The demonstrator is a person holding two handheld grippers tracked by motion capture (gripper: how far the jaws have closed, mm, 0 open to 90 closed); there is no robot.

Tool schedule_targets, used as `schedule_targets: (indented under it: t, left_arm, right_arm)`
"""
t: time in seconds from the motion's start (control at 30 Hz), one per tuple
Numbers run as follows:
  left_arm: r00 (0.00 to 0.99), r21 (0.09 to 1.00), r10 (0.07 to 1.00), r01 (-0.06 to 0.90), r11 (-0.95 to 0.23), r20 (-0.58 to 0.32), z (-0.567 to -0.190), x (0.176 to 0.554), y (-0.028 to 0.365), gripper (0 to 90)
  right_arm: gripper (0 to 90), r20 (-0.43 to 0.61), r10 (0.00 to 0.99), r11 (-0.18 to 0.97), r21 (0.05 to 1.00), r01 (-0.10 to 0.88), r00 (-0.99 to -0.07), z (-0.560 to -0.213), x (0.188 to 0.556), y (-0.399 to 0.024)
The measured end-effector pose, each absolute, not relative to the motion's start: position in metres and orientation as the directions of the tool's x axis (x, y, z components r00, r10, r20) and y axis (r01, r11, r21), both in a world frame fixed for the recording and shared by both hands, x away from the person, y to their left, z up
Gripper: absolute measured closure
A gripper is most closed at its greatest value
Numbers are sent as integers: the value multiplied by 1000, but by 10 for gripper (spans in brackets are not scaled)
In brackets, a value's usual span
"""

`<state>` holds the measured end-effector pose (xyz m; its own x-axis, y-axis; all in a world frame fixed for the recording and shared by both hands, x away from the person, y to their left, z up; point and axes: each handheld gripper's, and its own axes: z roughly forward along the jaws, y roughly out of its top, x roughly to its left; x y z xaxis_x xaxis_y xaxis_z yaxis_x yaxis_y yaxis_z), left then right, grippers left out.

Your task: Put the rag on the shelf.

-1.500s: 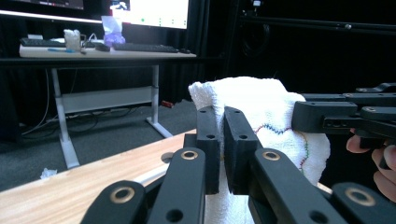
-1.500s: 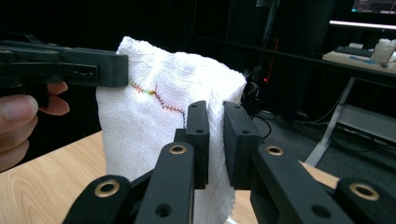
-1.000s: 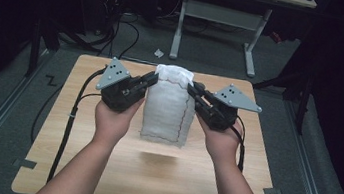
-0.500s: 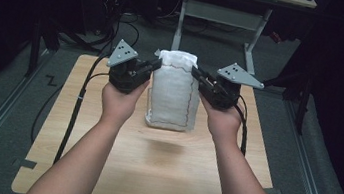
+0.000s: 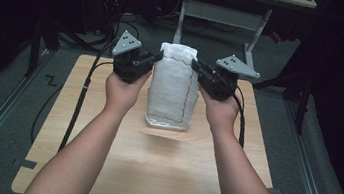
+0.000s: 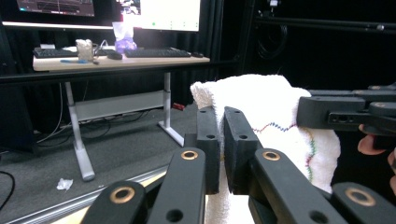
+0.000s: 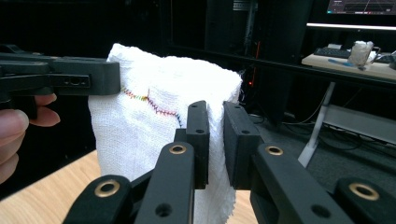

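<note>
A white cloth (image 5: 173, 89) with a coloured stitched seam hangs upright above the wooden table (image 5: 150, 170), held by its two top corners. My left gripper (image 5: 157, 55) is shut on the cloth's top left corner, and its jaws pinch the white fabric (image 6: 252, 107) in the left gripper view. My right gripper (image 5: 195, 64) is shut on the top right corner, with the cloth (image 7: 159, 121) pinched between its jaws in the right gripper view. The cloth's bottom edge hangs just above the tabletop.
A desk (image 6: 116, 63) with keyboards and monitors stands behind the table on white legs (image 5: 254, 42). Black cables (image 5: 81, 100) trail off the table's left side. Dark floor surrounds the table.
Both grippers have lifted the cloth higher and away from the person. The cloth now hangs longer and straighter, with its lower edge off the table.
</note>
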<state>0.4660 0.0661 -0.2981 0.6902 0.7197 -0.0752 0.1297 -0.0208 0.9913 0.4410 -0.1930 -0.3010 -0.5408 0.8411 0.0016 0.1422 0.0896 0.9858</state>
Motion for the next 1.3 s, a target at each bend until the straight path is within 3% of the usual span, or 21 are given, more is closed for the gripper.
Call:
schedule_targets:
  t: [0.33,0.6,0.97,1.3]
  left_arm:
    - [667,986,736,169,-3,-112,-302,505,62,856]
    - [640,967,755,254,-30,-145,-330,542,56,854]
    - [622,933,772,342,-117,-131,-360,564,52,850]
    - [629,887,755,437,-147,-185,-385,571,55,834]
  right_arm:
    - [817,56,839,52,982,182,-541,-301,480,-199]
    - [815,20,849,138,957,257,-529,-322,517,-198]
    - [813,15,847,200,918,343,-532,-346,545,-195]
    - [791,63,853,195,883,428,-518,-365,555,-196]
